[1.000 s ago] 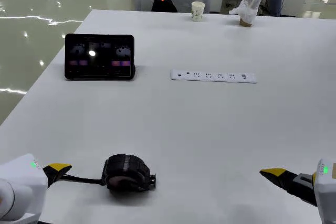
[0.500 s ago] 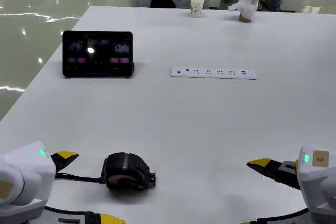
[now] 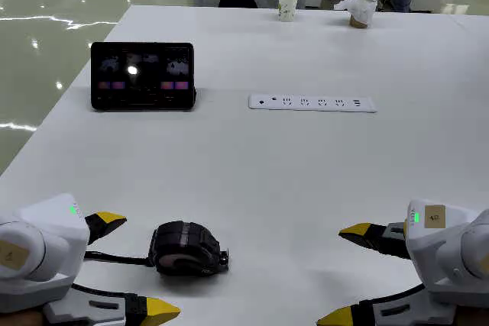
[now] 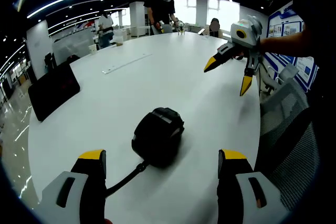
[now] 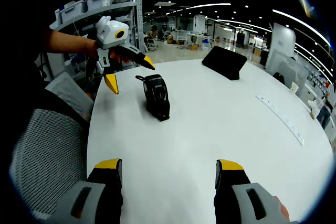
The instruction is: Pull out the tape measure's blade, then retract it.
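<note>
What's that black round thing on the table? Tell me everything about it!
It's a black, rounded tape measure with a ribbed, rubbery-looking case, resting on the white table. Its blade is all wound in, with just a small tip poking out. A thin black strap trails from it between the yellow tips of the open left claw. Neither claw is gripping it.

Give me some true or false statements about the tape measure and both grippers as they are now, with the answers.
1. The tape measure lies on the white table, held by neither gripper. True.
2. The left gripper is shut on it. False: its jaws stand open, apart from the case.
3. The blade is pulled far out. False: no blade shows outside the case.
4. The right gripper is open. True.
</note>
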